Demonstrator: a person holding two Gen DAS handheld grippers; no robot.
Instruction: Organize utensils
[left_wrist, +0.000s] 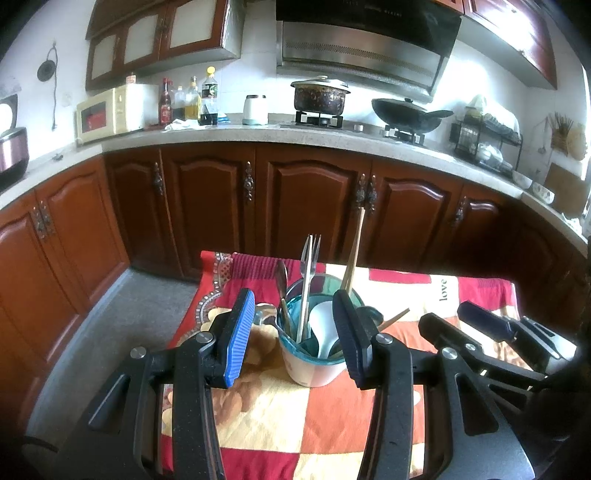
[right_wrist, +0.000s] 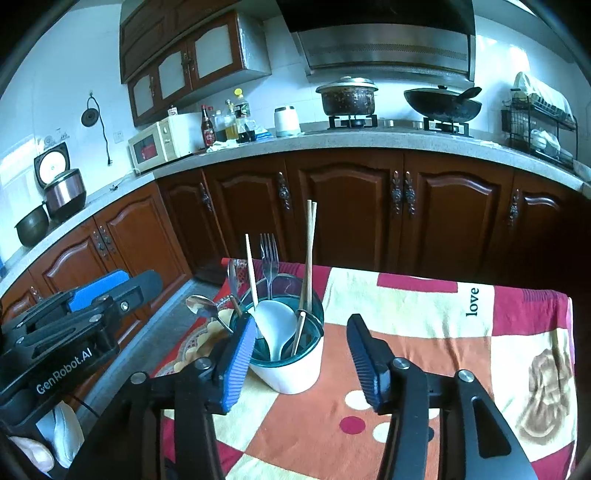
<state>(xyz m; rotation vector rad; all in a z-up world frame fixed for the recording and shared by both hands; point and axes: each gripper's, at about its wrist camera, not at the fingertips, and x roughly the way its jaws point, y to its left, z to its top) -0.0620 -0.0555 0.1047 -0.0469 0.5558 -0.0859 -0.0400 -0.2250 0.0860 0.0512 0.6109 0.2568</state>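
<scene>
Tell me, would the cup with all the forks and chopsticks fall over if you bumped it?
Probably, if bumped up high. The cup holds tall chopsticks and a fork poking far above its rim, so it looks top-heavy. It also stands on a soft cloth, which may wobble or slide underneath.

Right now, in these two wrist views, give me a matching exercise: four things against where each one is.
Things
1. white ladle
2. fork
3. wok
4. microwave

Places
A. on the right-hand stove burner
B. at the left end of the back counter, beside the bottles
C. bowl down inside the utensil cup
D. standing in the utensil cup, tines up

Pairs: 1-C, 2-D, 3-A, 4-B
</scene>
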